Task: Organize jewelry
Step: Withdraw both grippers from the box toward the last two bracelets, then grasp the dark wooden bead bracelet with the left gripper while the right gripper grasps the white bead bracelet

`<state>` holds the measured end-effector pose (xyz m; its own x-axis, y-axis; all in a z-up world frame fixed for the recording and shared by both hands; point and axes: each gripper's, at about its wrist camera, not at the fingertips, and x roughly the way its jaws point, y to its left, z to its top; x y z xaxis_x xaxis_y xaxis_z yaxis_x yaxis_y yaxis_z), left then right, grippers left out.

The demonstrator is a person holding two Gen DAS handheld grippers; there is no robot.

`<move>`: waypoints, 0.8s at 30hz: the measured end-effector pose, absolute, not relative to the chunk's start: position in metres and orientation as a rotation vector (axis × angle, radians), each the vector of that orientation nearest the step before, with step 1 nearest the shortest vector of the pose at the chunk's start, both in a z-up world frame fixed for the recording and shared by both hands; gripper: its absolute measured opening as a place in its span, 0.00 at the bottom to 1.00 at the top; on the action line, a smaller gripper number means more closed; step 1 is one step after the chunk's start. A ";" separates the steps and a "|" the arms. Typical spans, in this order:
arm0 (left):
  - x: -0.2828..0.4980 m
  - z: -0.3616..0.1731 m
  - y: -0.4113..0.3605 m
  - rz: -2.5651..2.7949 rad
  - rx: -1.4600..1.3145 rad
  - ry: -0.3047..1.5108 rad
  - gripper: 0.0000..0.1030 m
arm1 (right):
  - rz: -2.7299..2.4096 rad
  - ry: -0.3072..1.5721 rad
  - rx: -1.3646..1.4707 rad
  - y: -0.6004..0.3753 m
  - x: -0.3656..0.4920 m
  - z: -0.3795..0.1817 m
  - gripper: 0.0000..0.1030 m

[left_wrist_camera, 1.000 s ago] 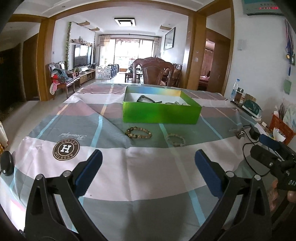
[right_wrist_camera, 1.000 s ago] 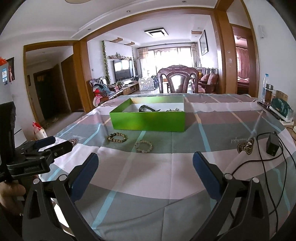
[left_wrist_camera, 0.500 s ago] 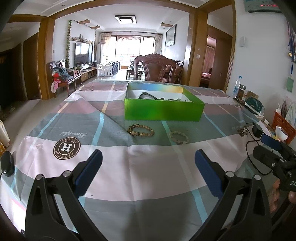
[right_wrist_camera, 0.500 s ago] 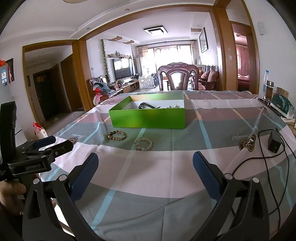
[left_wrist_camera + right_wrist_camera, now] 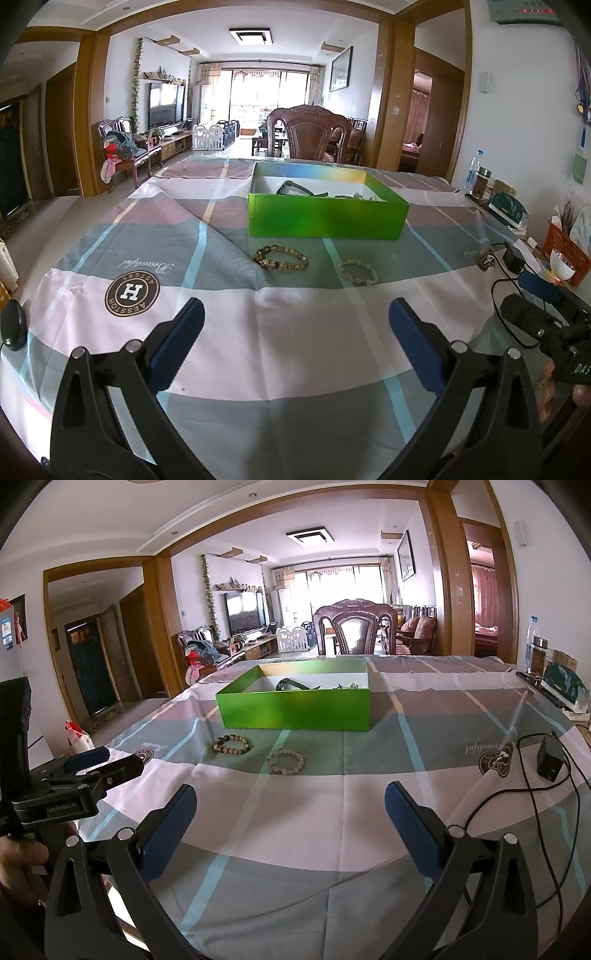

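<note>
1. Green box (image 5: 327, 220): open-topped, standing on the counter (image 5: 295, 350), which is covered by a plaid cloth. Landmark for all entries below.
2. Box contents: dark glasses (image 5: 299, 189) on the white floor of the box, with small beaded pieces (image 5: 360, 196) beside them; detail too small to tell.
3. Dark bead bracelet (image 5: 280, 257): flat on the cloth, just in front of the green box, toward its left half.
4. Pale bead bracelet (image 5: 358, 272): flat on the cloth, in front of the green box, nearer the camera than the dark one and apart from it.
5. Left gripper (image 5: 295, 328): blue-padded fingers spread wide, holding nothing, well in front of the green box.
6. Right gripper (image 5: 290, 810): fingers likewise wide apart and empty, well in front of the green box.
7. Black adapter (image 5: 550, 760) with cable: right of the green box, near the counter edge.
</note>
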<state>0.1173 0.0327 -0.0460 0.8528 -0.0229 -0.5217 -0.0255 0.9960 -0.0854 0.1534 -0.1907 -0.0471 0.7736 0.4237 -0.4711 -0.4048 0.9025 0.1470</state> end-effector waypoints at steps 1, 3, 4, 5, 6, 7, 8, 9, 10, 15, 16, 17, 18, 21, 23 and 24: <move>0.118 -0.046 0.033 0.000 -0.090 0.551 0.96 | 0.449 0.520 0.036 -0.190 0.154 -0.047 0.97; 0.118 -0.047 0.033 -0.002 -0.092 0.551 0.96 | 0.446 0.525 0.018 -0.187 0.158 -0.047 0.97; 0.118 -0.047 0.033 -0.002 -0.092 0.552 0.96 | 0.444 0.530 0.007 -0.185 0.162 -0.046 0.96; 0.119 -0.047 0.034 -0.003 -0.091 0.552 0.96 | 0.450 0.542 -0.005 -0.182 0.169 -0.045 0.96; 0.119 -0.048 0.034 -0.004 -0.092 0.552 0.96 | 0.452 0.553 -0.018 -0.179 0.177 -0.044 0.96; 0.119 -0.048 0.034 -0.004 -0.093 0.554 0.96 | 0.451 0.562 -0.032 -0.176 0.184 -0.043 0.95; 0.120 -0.048 0.035 -0.005 -0.094 0.555 0.96 | 0.447 0.585 -0.074 -0.169 0.199 -0.042 0.93; 0.120 -0.048 0.035 -0.005 -0.095 0.556 0.96 | 0.450 0.601 -0.098 -0.164 0.208 -0.043 0.88; 0.120 -0.048 0.035 -0.003 -0.095 0.556 0.96 | 0.458 0.628 -0.123 -0.157 0.223 -0.044 0.83; 0.125 -0.048 0.041 0.007 -0.105 0.559 0.96 | 0.490 0.799 -0.242 -0.119 0.297 -0.075 0.54; 0.126 -0.047 0.043 0.009 -0.102 0.560 0.96 | 0.489 0.826 -0.253 -0.114 0.307 -0.082 0.49; 0.127 -0.047 0.044 0.012 -0.098 0.561 0.96 | 0.497 0.854 -0.259 -0.107 0.319 -0.089 0.45; 0.130 -0.046 0.046 0.015 -0.089 0.563 0.96 | 0.503 0.877 -0.265 -0.102 0.328 -0.095 0.43; 0.140 -0.045 0.051 0.026 -0.062 0.573 0.96 | 0.499 0.930 -0.281 -0.092 0.345 -0.109 0.36; 0.151 -0.044 0.054 0.033 -0.042 0.584 0.96 | 0.511 0.965 -0.283 -0.086 0.353 -0.117 0.34; 0.158 -0.043 0.056 0.030 -0.033 0.593 0.96 | 0.522 0.962 -0.279 -0.084 0.353 -0.119 0.32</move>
<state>0.1578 0.0564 -0.0432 0.8290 0.0187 -0.5590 -0.0377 0.9990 -0.0225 0.3531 -0.0841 -0.1194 0.4624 0.2971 -0.8354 -0.5384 0.8427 0.0016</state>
